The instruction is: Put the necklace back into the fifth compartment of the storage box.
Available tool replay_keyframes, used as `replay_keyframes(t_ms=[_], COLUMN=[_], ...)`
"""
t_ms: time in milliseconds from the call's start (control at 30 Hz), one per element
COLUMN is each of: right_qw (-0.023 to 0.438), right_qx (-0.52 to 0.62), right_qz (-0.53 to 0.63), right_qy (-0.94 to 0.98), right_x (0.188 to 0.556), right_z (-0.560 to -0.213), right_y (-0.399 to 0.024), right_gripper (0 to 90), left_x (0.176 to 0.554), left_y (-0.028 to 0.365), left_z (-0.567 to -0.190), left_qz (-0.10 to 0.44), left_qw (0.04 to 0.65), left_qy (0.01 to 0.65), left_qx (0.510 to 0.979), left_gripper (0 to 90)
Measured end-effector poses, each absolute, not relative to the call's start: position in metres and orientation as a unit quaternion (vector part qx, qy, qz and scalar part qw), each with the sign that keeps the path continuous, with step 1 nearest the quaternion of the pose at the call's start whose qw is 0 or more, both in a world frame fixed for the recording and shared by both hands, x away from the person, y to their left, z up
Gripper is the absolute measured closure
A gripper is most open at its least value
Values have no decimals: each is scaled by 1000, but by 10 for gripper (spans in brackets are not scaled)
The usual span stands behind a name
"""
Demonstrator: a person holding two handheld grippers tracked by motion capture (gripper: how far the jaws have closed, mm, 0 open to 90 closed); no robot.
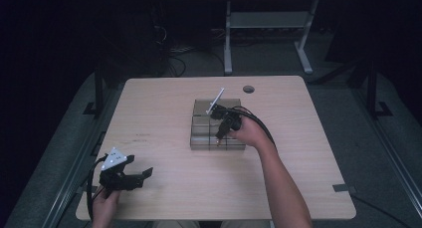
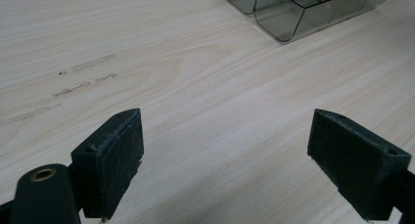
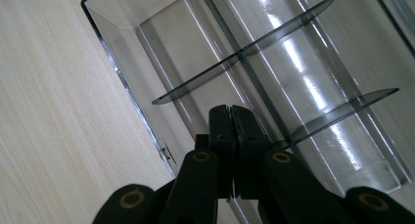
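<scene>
My table (image 1: pixel 164 108) was pale wood with fine grain; the divided tray (image 3: pixel 147 33) was smoky clear plastic; my grippers' pads (image 2: pixel 117 160) were black.

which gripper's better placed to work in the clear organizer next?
Right. The right gripper is over the clear organizer, jaws shut above its dividers. The left gripper sits open near the table's front-left corner, well away from it.

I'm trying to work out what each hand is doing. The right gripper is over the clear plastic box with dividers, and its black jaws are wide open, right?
Not quite. The right gripper is indeed over the clear plastic box with dividers, but its black jaws are shut, pressed flat together, as the right gripper view shows. The wide-open jaws belong to the left gripper, above the bare wooden table.
</scene>
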State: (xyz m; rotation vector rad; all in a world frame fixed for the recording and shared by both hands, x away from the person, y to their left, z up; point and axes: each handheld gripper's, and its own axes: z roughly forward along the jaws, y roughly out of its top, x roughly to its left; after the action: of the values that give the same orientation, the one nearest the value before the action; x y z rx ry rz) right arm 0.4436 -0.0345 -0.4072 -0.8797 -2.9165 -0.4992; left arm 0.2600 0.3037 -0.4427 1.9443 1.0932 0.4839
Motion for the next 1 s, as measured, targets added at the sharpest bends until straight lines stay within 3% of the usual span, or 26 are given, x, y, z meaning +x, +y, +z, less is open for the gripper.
replay_keyframes(t_ms=[833, 1000], right_qw=[42, 46], right_qx=[-290, -294], right_qz=[-164, -180], right_qy=[-942, -938], right_x=[448, 449], right_z=[-421, -420], right_y=[-34, -37], right_gripper=[874, 824], left_x=[261, 262], left_y=[302, 302], left_z=[-443, -443], left_qz=[193, 193], left_qw=[415, 413], left_qy=[438, 438], left_qx=[774, 775], left_gripper=[131, 131])
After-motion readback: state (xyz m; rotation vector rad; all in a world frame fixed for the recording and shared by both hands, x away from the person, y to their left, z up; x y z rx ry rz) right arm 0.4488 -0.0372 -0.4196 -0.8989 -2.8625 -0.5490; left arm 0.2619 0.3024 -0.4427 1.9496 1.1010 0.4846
